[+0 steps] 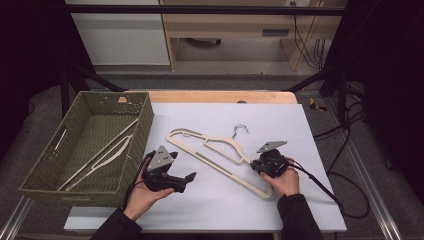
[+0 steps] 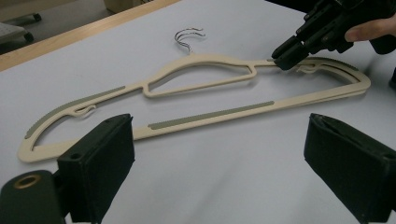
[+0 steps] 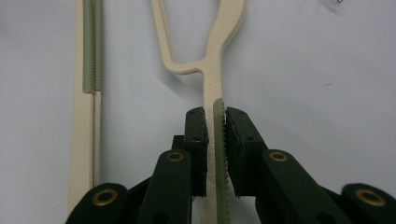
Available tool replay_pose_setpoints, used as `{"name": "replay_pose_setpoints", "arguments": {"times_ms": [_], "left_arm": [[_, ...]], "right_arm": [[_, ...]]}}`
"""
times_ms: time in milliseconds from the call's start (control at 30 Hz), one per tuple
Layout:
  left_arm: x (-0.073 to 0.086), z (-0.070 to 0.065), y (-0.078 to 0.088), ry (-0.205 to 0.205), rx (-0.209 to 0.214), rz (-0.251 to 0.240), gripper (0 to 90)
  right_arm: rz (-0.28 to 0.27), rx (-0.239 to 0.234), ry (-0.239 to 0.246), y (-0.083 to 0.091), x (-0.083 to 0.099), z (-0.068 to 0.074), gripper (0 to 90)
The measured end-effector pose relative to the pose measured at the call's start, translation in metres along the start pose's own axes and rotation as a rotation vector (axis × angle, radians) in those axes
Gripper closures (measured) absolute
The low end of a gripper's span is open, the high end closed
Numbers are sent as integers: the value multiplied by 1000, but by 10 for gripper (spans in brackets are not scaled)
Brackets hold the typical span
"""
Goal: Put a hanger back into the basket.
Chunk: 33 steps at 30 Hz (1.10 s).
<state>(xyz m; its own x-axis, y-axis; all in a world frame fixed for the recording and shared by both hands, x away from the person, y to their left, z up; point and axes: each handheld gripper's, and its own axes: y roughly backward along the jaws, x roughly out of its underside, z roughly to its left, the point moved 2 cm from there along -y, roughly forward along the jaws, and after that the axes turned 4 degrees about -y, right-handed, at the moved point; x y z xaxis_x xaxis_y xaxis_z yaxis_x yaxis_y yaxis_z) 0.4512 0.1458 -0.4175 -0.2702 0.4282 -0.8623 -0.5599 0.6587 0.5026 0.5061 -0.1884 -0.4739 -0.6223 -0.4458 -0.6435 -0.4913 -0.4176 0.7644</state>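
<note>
So the right tool (image 3: 215, 116) is clamped tight on the shoulder of the cream hanger (image 1: 220, 155), which lies flat on the white counter (image 1: 310, 200); its hand hides that end from above. Left tool (image 2: 219, 154) hangs wide open, nothing in it. Green basket (image 1: 142, 125) holds more hangers, hard to count.

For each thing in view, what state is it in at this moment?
Cream plastic hanger with metal hook: flat on the white table, one arm gripped.
Right tool: shut on that arm.
Left tool: open, holding nothing.
Green woven basket: upright, a second cream hanger inside.
</note>
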Motion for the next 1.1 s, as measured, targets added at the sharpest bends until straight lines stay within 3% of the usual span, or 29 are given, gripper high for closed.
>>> {"name": "replay_pose_setpoints", "arguments": {"times_ms": [267, 400, 767, 833, 867, 933, 1100], "left_arm": [[6, -3, -2, -2, 10, 15, 85], [11, -2, -1, 9, 12, 16, 85], [14, -2, -5, 11, 17, 30, 86], [13, -2, -6, 14, 18, 28, 87], [11, -1, -6, 15, 18, 28, 88], [8, 0, -7, 14, 15, 22, 90], [-10, 5, -19, 18, 17, 12, 96]], "right_arm": [[11, -3, -19, -1, 0, 0, 798], [24, 0, -5, -3, 1, -1, 798], [2, -29, -21, 2, -1, -1, 801], [-21, -21, -11, 4, -2, -1, 802], [-24, -24, -29, 7, -3, 0, 802], [-50, -10, 14, 12, -4, -2, 803], [-72, 4, 17, 23, -6, -1, 804]]}}
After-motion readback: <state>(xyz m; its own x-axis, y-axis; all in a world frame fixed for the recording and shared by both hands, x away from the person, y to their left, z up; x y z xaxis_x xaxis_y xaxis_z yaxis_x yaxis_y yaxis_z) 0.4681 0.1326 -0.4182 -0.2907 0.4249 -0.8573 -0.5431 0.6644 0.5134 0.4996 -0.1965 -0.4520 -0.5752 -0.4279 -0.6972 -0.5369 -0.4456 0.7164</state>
